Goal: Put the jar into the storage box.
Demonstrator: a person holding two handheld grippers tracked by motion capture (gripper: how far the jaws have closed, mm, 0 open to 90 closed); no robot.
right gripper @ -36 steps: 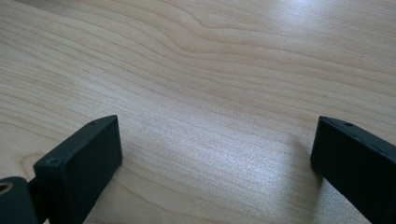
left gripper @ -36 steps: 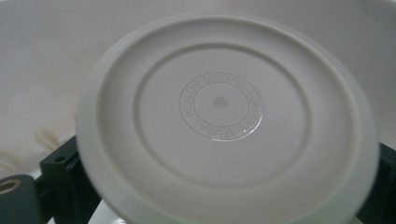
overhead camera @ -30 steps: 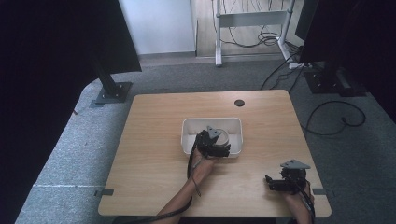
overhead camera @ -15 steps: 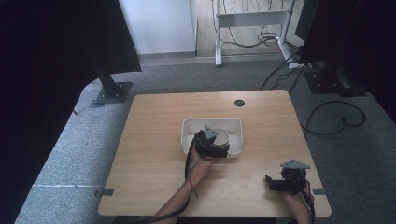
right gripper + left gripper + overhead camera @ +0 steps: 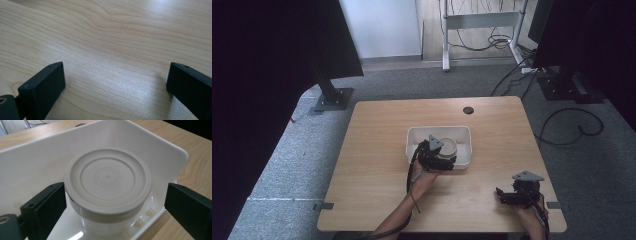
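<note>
A clear jar with a beige round lid [image 5: 108, 180] stands upright in a white plastic tray [image 5: 37, 162] near the middle of the wooden table [image 5: 377, 150]. In the high view the jar [image 5: 448, 147] sits toward the front of the tray [image 5: 462, 132]. My left gripper [image 5: 115, 202] is open with one jaw on each side of the jar. Its left jaw is close against the jar's side and its right jaw stands well apart. In the high view the left gripper [image 5: 443, 159] reaches over the tray's front rim. My right gripper [image 5: 115, 82] is open over bare wood at the front right corner [image 5: 503, 195].
A small round hole [image 5: 468, 109] sits near the table's far edge. Black stand bases [image 5: 332, 99] and cables [image 5: 572, 125] lie on the grey carpet around the table. The table's left half is bare wood.
The left gripper has shifted only slightly at the tray's front, staying around the jar. The right gripper has not moved.
</note>
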